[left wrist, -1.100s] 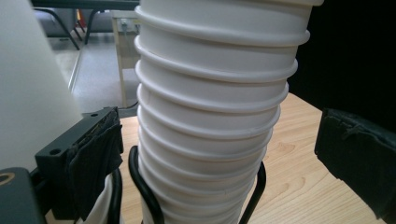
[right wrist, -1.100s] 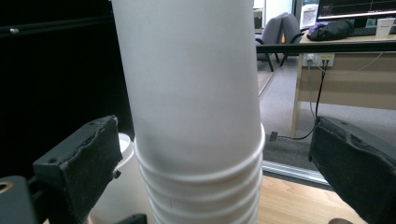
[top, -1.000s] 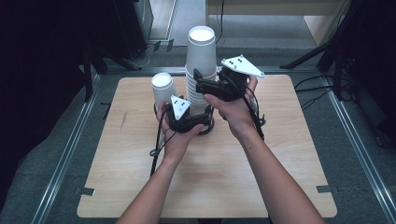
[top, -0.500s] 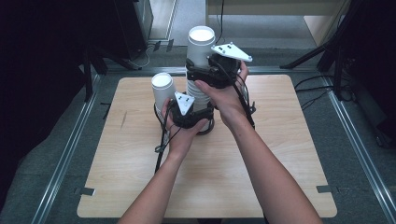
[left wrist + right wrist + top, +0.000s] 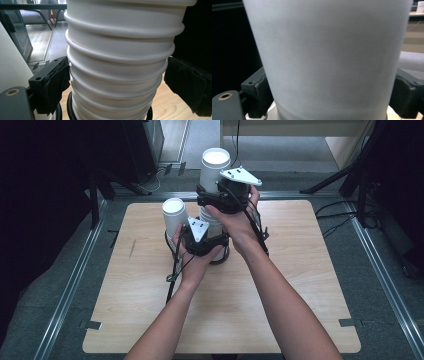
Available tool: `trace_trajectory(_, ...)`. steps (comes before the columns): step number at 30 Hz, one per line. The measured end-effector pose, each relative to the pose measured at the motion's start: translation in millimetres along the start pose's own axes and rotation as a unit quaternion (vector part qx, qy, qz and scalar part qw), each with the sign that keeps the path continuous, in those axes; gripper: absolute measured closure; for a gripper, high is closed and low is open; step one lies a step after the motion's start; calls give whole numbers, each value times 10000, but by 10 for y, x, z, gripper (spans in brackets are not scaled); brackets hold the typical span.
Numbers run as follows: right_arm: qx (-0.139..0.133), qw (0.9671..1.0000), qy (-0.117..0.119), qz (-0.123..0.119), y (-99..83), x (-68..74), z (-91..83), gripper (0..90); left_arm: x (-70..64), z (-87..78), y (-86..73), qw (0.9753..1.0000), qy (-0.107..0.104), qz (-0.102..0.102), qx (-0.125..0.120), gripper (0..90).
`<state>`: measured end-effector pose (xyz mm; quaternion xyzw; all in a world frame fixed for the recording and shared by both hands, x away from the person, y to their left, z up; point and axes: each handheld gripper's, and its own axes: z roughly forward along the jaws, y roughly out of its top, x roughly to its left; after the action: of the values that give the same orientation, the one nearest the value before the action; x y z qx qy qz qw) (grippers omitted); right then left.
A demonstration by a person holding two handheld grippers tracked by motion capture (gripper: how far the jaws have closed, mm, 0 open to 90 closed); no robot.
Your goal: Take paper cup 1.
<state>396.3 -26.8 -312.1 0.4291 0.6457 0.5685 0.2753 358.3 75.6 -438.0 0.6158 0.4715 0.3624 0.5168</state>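
A tall stack of white paper cups (image 5: 213,220) stands in a black ring holder (image 5: 220,260) at the middle of the wooden table (image 5: 300,295). My left gripper (image 5: 209,236) is shut on the lower part of the stack (image 5: 120,62), its pads (image 5: 56,85) pressed against the ribbed rims. Higher up, my right gripper (image 5: 212,197) is shut on the top cup (image 5: 215,162), whose smooth wall (image 5: 329,57) sits between both jaws in the right gripper view.
A second white cup (image 5: 173,213) stands just left of the stack, close to my left hand, and shows in the left gripper view as a white wall (image 5: 10,65). Metal rails border the table. Cables trail from both grippers.
My right gripper has moved up and left from the stack's right side and now sits around the top cup. The left gripper has stayed at the stack's base.
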Motion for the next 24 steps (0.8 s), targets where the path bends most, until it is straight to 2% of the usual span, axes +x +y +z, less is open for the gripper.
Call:
trace_trajectory(4,6,10000,1,-2,20,-3,-6,108,3,-3,2,10000,-17,-15,11,70)
trace_trajectory(15,-282,9996,72,25,181,-4,-68,113,8,-8,9,10000,-35,-71,16,75)
trace_trajectory(18,-438,9990,13,-73,231,12,-93,122,11,-11,10,10000,-38,-62,26,76)
trace_trajectory(24,-635,9980,17,-37,288,39,-121,134,15,-15,10,10000,-57,-58,31,78)
